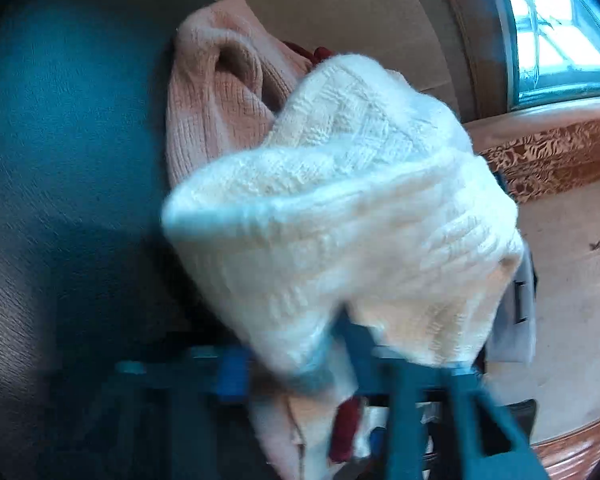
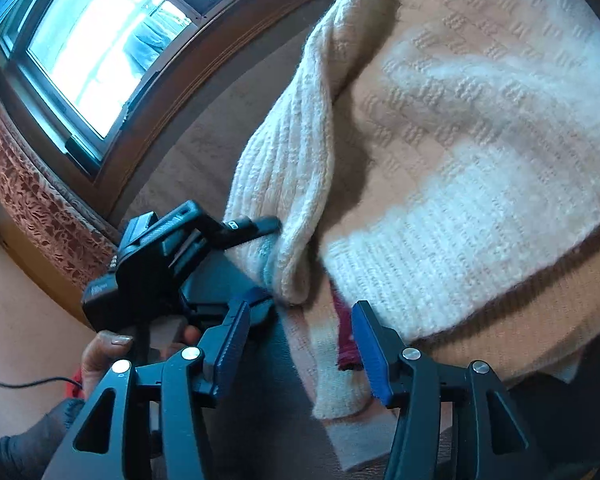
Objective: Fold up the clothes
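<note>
Nearby, the left gripper [image 2: 260,240] clamps a cream knit sweater [image 2: 440,168] over a pink garment [image 1: 216,92]; the right gripper [image 2: 300,340] hangs empty, fingers apart.

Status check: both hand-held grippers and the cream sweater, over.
Left hand-held gripper shut on cream sweater, lifted. Right hand-held gripper open, empty, at the hem. Pink knit beneath. Nothing blocking.
</note>
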